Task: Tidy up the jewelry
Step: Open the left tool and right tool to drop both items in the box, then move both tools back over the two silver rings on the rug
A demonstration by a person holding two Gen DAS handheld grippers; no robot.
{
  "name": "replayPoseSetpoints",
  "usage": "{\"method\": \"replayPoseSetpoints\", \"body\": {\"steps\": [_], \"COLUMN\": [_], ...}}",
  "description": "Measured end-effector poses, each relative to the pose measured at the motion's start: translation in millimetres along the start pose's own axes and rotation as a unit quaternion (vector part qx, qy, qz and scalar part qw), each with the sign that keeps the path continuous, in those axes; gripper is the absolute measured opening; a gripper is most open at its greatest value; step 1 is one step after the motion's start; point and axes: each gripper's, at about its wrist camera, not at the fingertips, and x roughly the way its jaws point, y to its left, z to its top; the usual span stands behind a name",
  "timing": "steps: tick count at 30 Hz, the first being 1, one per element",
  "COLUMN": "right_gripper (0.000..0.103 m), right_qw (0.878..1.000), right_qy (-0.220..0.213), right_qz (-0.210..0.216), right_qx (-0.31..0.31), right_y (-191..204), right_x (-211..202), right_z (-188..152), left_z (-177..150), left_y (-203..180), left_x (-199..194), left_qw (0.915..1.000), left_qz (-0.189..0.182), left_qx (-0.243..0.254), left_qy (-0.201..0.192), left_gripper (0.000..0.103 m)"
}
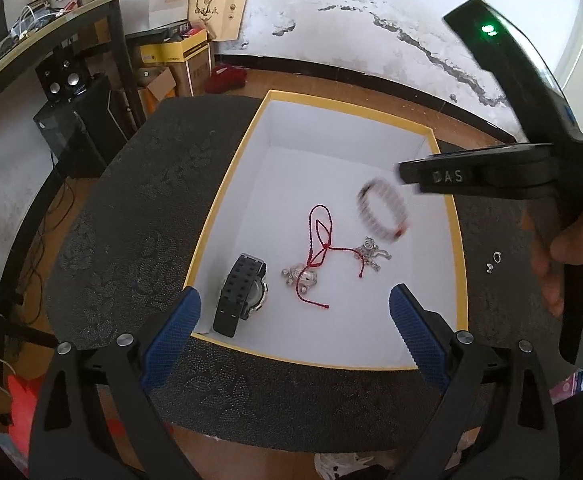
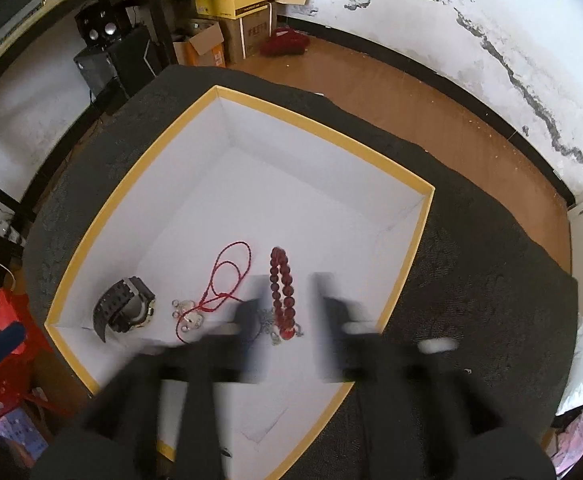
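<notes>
A dark patterned cloth covers the table, and on it sits a shallow white box with a yellow rim. Past the table's far edge there is wooden floor, a scuffed white wall, stacked cardboard boxes and a speaker under a desk.

Inside the box, toward its near end, lie a black watch, a red cord looped beside it, a silver charm under the cord and a silver chain further right. A red bead bracelet is in the box too; in the right wrist view it lies stretched between the blurred fingers, one end touching the chain.

Only the left wrist view shows the small silver pieces on the cloth just outside the box's right rim, and the hand gripping the right gripper's handle. There the bracelet looks like a smeared ring just beside the tip of the right gripper.

The left gripper hangs over the box's near rim, blue pads wide apart and holding nothing. The right gripper's fingers stand apart on either side of the bracelet, but motion blur smears them, so whether they touch it I cannot tell
</notes>
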Motion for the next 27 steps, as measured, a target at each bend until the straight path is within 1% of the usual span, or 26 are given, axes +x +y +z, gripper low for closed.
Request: {"method": "replayPoseSetpoints", "body": {"steps": [1,7,8,9,13,17,20,23,25,27], "right_gripper": [0.082,0.082,0.083,0.088,0.089,0.09,0.091,0.092,0.092,0.092], "right_qw": [1.0,1.0,0.999,0.999,0.998,0.994,0.988,0.983,0.98,0.976], "right_qy": [-0.011,-0.023,-0.027,-0.03,-0.053,-0.087,-0.116,-0.128,-0.134,-0.144], "right_qz": [0.0,0.013,0.013,0.01,0.008,-0.009,-0.033,-0.062,-0.077,-0.09], "right_qx": [-0.003,0.014,0.018,0.02,0.038,0.062,0.093,0.115,0.124,0.134], "right_y": [-2,-25,-33,-39,-76,-116,-158,-191,-206,-222], "right_x": [-4,-23,-30,-34,-65,-95,-116,-121,-119,-115], "right_z": [-1,-12,-18,-22,-57,-103,-149,-189,-211,-233], "left_z": [0,1,1,2,6,11,10,4,-1,-6], "left_y": [-1,-8,-12,-15,-33,-69,-107,-150,-182,-206], "left_x": [0,-3,-4,-6,-14,-21,-22,-16,-8,0], "left_qw": [1.0,1.0,1.0,0.9999,0.9997,0.9988,0.9974,0.9951,0.9929,0.9907], "left_qz": [0.0,0.004,0.004,0.004,0.0,-0.013,-0.028,-0.043,-0.055,-0.065], "left_qx": [0.0,0.004,0.006,0.008,0.018,0.038,0.058,0.083,0.101,0.114], "left_qy": [0.0,-0.002,-0.003,-0.005,-0.014,-0.025,-0.032,-0.033,-0.031,-0.033], "left_gripper": [0.093,0.093,0.093,0.093,0.093,0.093,0.095,0.095,0.096,0.096]}}
